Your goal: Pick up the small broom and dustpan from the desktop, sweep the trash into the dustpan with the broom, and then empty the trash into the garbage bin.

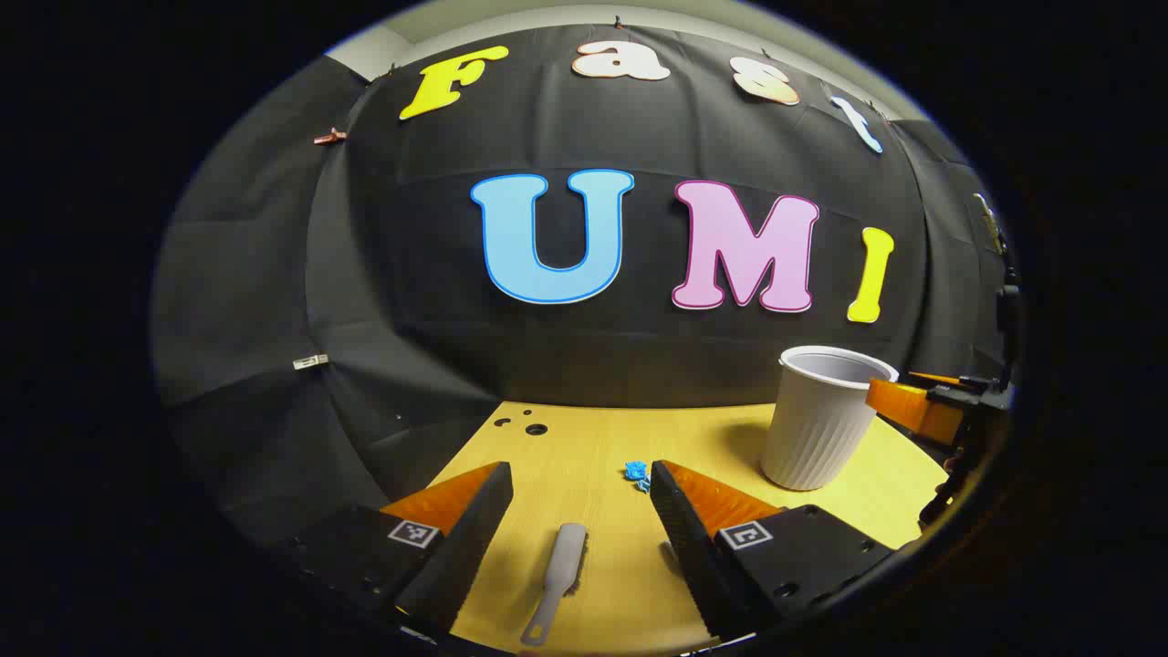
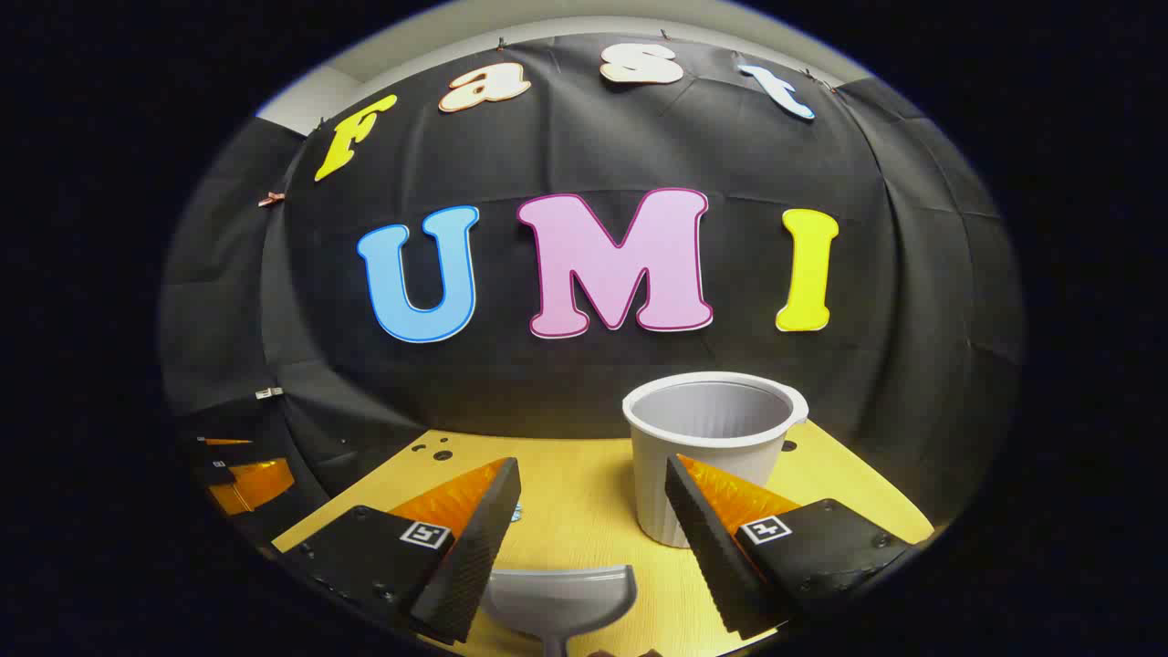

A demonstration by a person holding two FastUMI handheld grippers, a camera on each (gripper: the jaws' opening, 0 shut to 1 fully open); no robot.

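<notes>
Now, in the left gripper view, the garbage bin (image 1: 818, 418), a ribbed white cup-shaped pot, stands upright near the right edge of the tabletop (image 1: 584, 447); from this angle I see only the upper inside wall, and nothing in it. My left hand-held gripper (image 1: 580, 488) is spread wide, holding nothing, its fingers (image 1: 465, 538) low over the front edge of the tabletop. Between them lies the small broom (image 1: 558, 575), flat on the wood, its handle pointing toward me. A scrap of blue trash (image 1: 636, 473) lies just beside the tip of my right-side finger, toward the middle of the tabletop. A few small holes (image 1: 535, 428) sit by the back left corner, and the black cloth wall (image 1: 274, 274) rises behind. My other hand-held gripper (image 1: 931, 406) shows at the right edge, beyond the bin.

In the right gripper view, the bin (image 2: 712, 456) is close ahead and looks empty as far as I can see in. My right hand-held gripper (image 2: 593, 497) is also wide, gripping nothing. The dustpan (image 2: 558, 598) lies at the front edge of the tabletop (image 2: 566, 511), between the fingers. My left hand-held gripper (image 2: 233, 474) shows off the left edge.
</notes>
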